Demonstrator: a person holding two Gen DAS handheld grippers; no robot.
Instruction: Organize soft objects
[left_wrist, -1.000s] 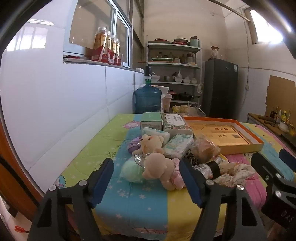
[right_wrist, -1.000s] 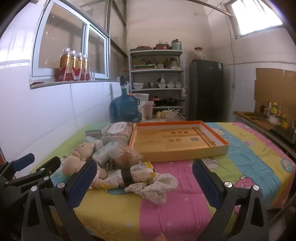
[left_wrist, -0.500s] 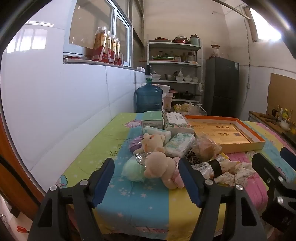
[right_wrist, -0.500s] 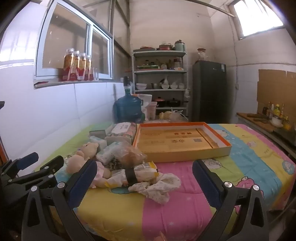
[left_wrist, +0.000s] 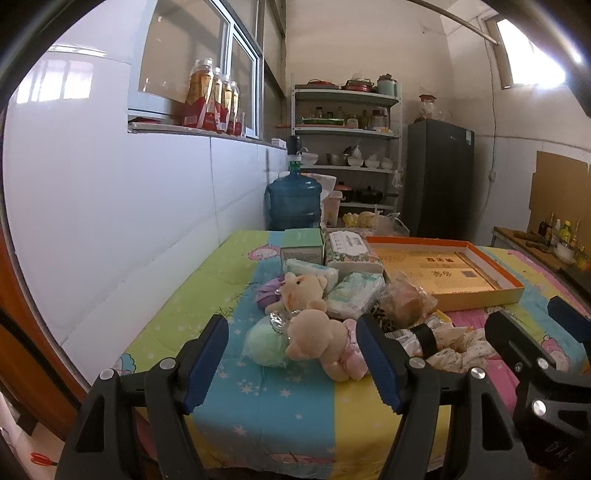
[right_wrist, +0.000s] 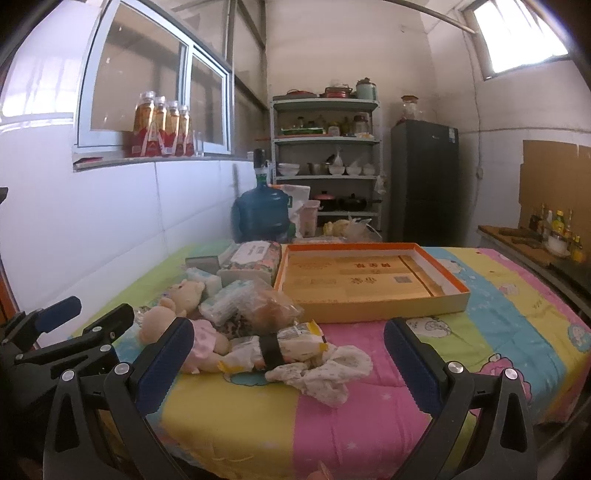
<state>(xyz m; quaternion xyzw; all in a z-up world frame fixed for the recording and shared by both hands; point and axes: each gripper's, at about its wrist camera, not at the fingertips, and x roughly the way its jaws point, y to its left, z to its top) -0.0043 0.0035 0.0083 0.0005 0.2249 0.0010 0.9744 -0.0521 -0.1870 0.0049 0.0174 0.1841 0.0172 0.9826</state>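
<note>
A heap of soft things lies on the table's near left part. A tan teddy bear in pink (left_wrist: 321, 343) lies nearest, beside a green puff ball (left_wrist: 264, 345); a second bear (left_wrist: 301, 291) sits behind. Tissue packs (left_wrist: 354, 291), a bagged bun (left_wrist: 404, 304), a banded packet (right_wrist: 280, 347) and a crumpled white cloth (right_wrist: 325, 373) lie around them. My left gripper (left_wrist: 291, 363) is open and empty, just short of the near bear. My right gripper (right_wrist: 288, 363) is open and empty, in front of the cloth. An orange-rimmed flat box (right_wrist: 373, 284) lies behind.
A bright striped quilt (right_wrist: 369, 417) covers the table. A white wall runs along its left side. A blue water jug (left_wrist: 293, 201), shelves with dishes (right_wrist: 325, 166) and a dark fridge (right_wrist: 424, 184) stand beyond the far end. A counter with bottles (right_wrist: 546, 236) is at the right.
Both grippers have pulled back and risen slightly, so the table and heap sit a bit farther away. Both stay open. Nothing on the table has moved.
</note>
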